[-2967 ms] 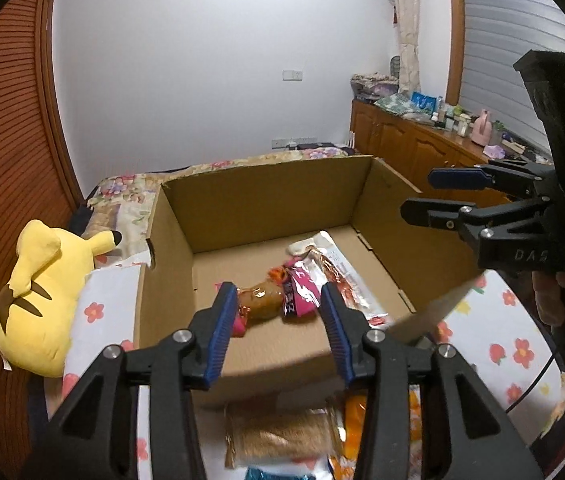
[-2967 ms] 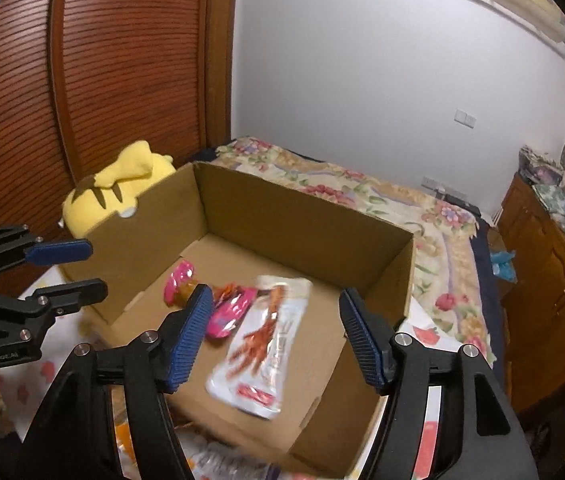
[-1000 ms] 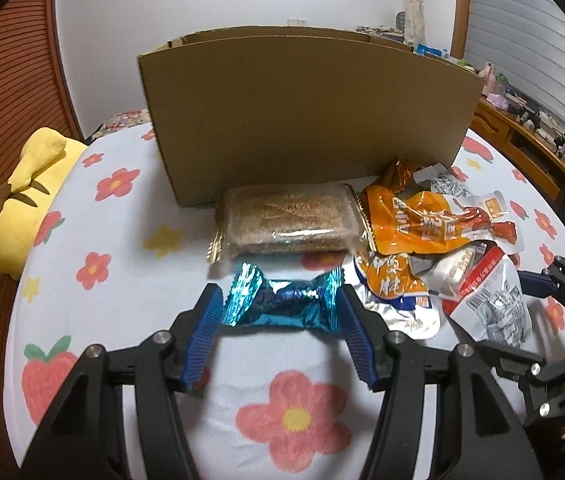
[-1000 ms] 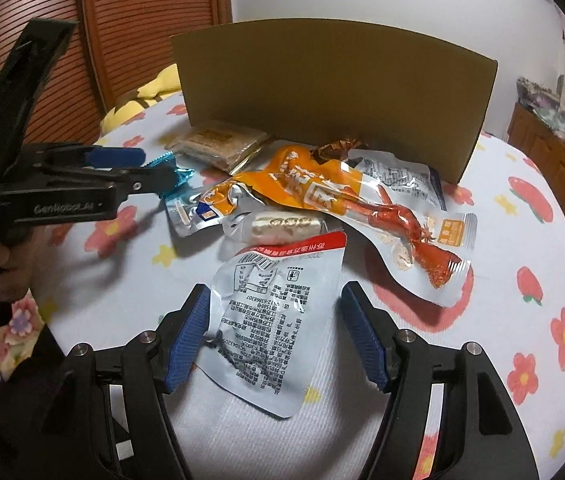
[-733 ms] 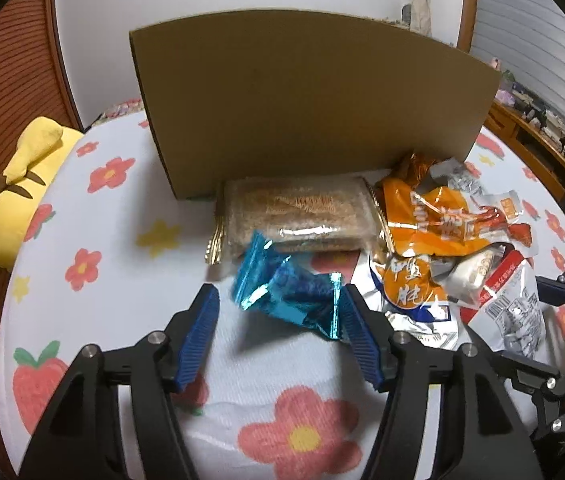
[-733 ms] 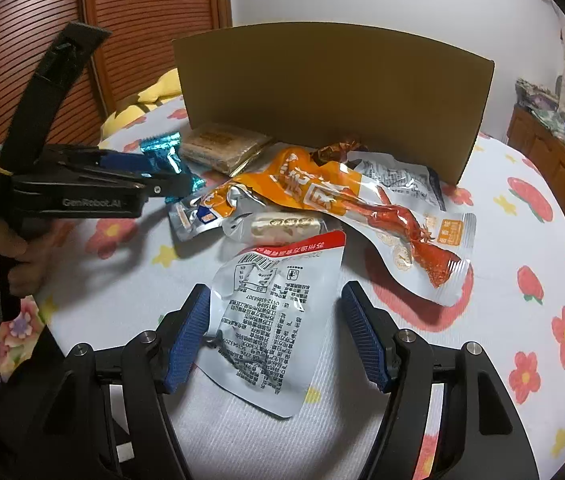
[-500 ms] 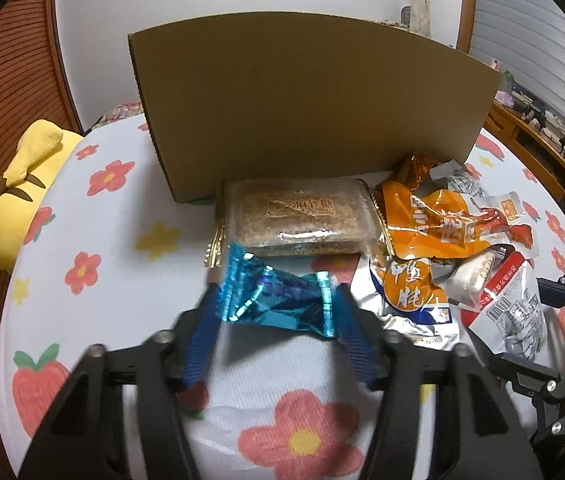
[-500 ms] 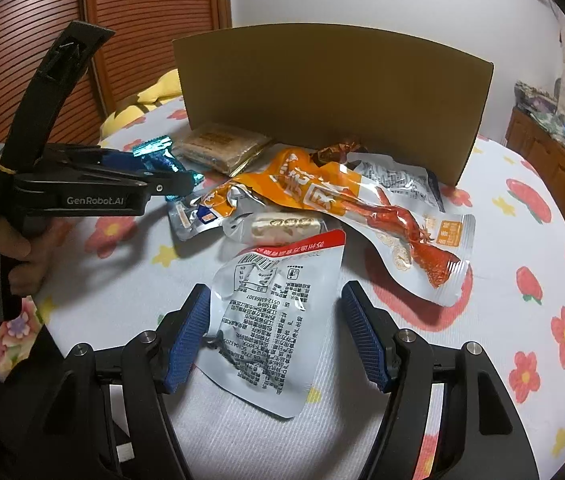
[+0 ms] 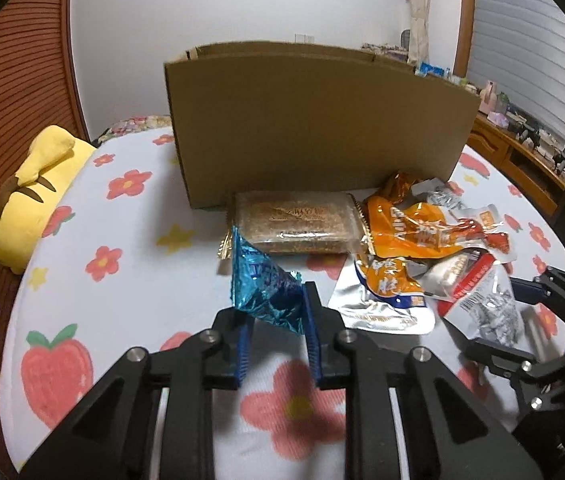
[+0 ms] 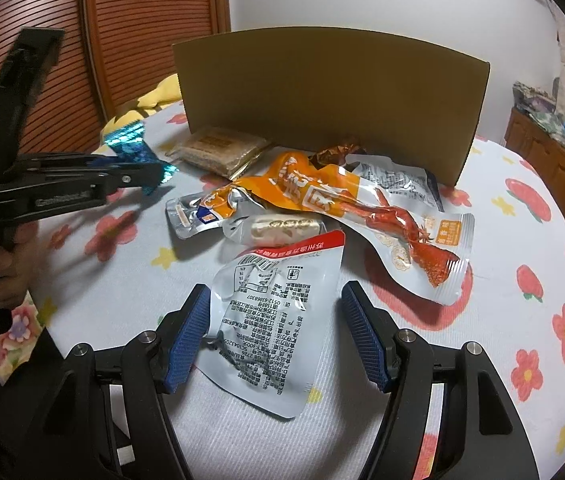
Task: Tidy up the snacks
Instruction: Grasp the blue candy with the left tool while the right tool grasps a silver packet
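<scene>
The left gripper pinches the blue candy to lift it into the box, while the right gripper waits spread around a silver packet near it.

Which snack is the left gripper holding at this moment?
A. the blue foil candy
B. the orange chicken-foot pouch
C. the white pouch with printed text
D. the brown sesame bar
A: the left gripper is shut on the blue foil candy, lifted off the tablecloth, while the other snacks lie by the cardboard box.
</scene>
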The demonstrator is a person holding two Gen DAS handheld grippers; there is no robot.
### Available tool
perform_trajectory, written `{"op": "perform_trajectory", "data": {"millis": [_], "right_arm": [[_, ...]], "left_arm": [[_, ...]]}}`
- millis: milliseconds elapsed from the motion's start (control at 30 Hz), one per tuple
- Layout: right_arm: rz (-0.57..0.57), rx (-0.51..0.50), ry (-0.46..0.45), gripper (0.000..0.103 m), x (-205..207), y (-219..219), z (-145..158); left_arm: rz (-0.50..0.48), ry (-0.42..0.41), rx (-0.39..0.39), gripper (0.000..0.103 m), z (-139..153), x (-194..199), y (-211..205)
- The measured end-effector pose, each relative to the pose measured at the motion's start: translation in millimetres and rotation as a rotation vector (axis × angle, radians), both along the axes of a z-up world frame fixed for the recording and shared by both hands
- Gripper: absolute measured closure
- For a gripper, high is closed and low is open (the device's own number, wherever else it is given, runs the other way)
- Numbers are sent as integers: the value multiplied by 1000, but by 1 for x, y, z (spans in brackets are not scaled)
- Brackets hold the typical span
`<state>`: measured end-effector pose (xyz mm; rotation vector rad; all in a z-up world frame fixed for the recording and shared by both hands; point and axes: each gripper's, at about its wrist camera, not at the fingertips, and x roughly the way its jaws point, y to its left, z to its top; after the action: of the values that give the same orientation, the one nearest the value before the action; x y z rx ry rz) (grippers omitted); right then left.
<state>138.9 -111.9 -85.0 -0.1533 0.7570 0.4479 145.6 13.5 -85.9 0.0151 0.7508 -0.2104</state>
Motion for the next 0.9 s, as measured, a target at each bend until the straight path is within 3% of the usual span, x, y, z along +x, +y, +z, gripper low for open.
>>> {"op": "perform_trajectory", "data": {"millis": [200, 333, 467, 900], "right_arm": [[-2, -10, 3, 34, 1, 4, 0], [-4, -26, 1, 47, 0, 5, 2], [7, -40, 6, 51, 0, 7, 3], [10, -11, -8, 57, -5, 4, 10]], "left_arm": [[-2, -40, -16, 82, 12, -22, -1], [-8, -37, -30, 82, 12, -30, -3], [-14, -36, -11, 82, 9, -34, -8], [-25, -38, -7, 82, 8, -37, -13]]}}
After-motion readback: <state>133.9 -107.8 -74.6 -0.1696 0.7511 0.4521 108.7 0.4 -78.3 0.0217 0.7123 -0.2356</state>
